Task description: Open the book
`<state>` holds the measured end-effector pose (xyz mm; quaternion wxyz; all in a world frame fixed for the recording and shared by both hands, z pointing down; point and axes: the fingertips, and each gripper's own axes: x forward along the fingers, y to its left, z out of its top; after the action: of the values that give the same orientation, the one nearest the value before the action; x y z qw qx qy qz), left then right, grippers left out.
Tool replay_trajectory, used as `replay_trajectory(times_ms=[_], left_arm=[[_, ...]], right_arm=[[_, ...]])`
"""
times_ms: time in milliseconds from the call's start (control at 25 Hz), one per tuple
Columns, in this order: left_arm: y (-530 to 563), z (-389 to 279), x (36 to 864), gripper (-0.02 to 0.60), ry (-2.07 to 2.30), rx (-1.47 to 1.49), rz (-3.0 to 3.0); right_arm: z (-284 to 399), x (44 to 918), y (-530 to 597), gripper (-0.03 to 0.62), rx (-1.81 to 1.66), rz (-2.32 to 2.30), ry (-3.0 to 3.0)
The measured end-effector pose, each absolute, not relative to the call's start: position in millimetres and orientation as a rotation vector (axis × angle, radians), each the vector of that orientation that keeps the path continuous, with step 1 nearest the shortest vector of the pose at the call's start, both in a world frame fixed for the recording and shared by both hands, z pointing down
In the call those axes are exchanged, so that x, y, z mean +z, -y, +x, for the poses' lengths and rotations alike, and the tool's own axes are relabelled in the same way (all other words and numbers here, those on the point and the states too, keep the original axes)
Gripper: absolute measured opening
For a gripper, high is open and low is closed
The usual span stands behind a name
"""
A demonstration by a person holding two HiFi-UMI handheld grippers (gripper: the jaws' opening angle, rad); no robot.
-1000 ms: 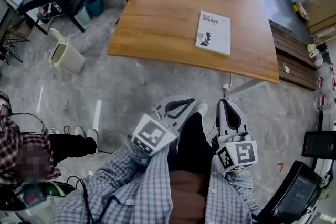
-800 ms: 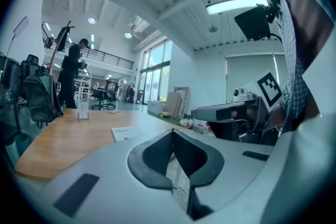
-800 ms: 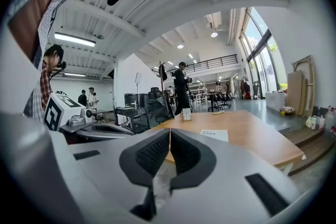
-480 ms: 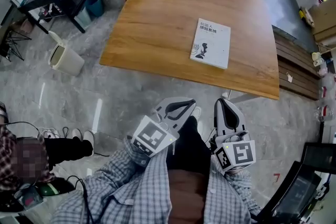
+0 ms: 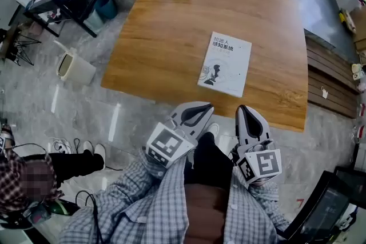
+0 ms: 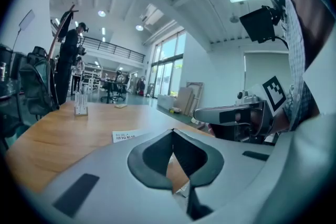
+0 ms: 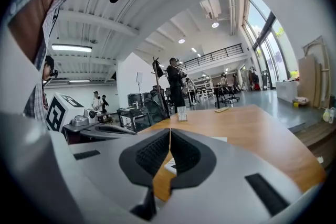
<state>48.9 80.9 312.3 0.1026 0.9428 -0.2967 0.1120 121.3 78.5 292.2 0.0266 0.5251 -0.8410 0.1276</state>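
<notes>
Jaws: left gripper [image 6: 172,131] clenched, pads met at tip, nothing btw them; right gripper [image 7: 169,130] likewise, empty. Both sat at lower centre of head view, over floor, well short of wooden table [image 5: 143,60]. Book [image 5: 225,64] lay closed, cover up, centre-right of frame, near table's lower edge, untouched. Judgement: step = approach. To do it well: come in low, pin spine side w/ one gripper, catch only the cover's free long edge w/ other, lift in arc. Which edge is spine: can't tell.
</notes>
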Motion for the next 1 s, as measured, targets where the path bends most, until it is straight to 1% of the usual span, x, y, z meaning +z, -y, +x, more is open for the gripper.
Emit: replay_trajectory(times_ms=[440, 800, 1000], left_arm=[[12.3, 103.9, 344.3, 0.000, 0.906, 0.437, 2.699], [40.5, 101.1, 384.6, 0.000, 0.921, 0.508, 2.587], [49.9, 107.2, 414.0, 0.000, 0.834, 0.550, 2.566]], right_arm=[[185.2, 332.2, 26.7, 0.020, 0.535, 1.592, 2.515], [174.8, 376.9, 65.1, 0.021, 0.636, 1.525, 2.429], [172.2, 407.4, 72.2, 0.021, 0.717, 1.551, 2.350]])
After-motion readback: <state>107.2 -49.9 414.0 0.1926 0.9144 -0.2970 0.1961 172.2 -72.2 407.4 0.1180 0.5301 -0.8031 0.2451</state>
